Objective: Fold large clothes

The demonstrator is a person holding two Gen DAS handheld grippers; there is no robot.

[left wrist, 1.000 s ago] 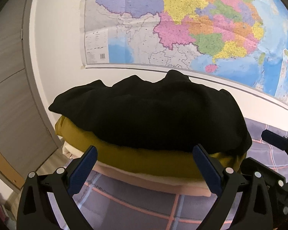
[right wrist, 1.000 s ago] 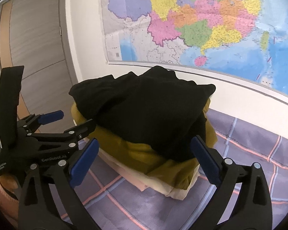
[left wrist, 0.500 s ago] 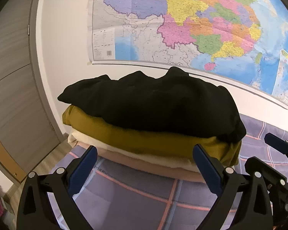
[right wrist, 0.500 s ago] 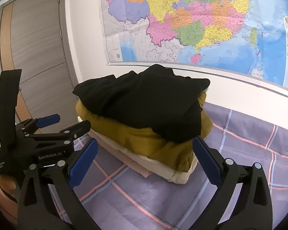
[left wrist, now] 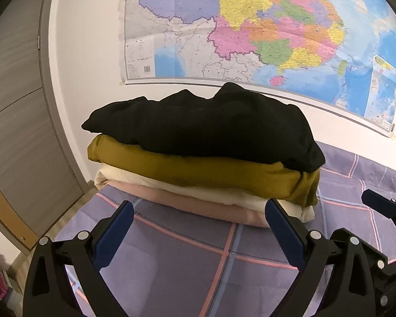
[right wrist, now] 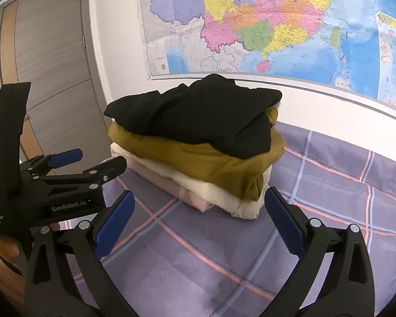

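A stack of folded clothes sits at the bed's far corner against the wall. On top lies a black garment (left wrist: 206, 129) (right wrist: 198, 113), then a mustard one (left wrist: 206, 170) (right wrist: 198, 163), a cream one (left wrist: 224, 194) (right wrist: 211, 190) and a pink one (left wrist: 211, 207) at the bottom. My left gripper (left wrist: 198, 227) stands open just short of the stack, nothing between its fingers. My right gripper (right wrist: 199, 216) is open too, a little back from the stack's right corner. The left gripper (right wrist: 63, 169) also shows at the left of the right wrist view.
The bed has a purple sheet with pink and blue lines (left wrist: 187, 261) (right wrist: 330, 211). A large coloured map (left wrist: 250, 26) hangs on the white wall behind the stack. A grey door (right wrist: 52, 66) stands left, with a strip of wooden floor (left wrist: 66, 219) beside the bed.
Both grippers have drawn back from the stack, so its lower cream and pink layers and more of the sheet now show. Both stay open and empty.
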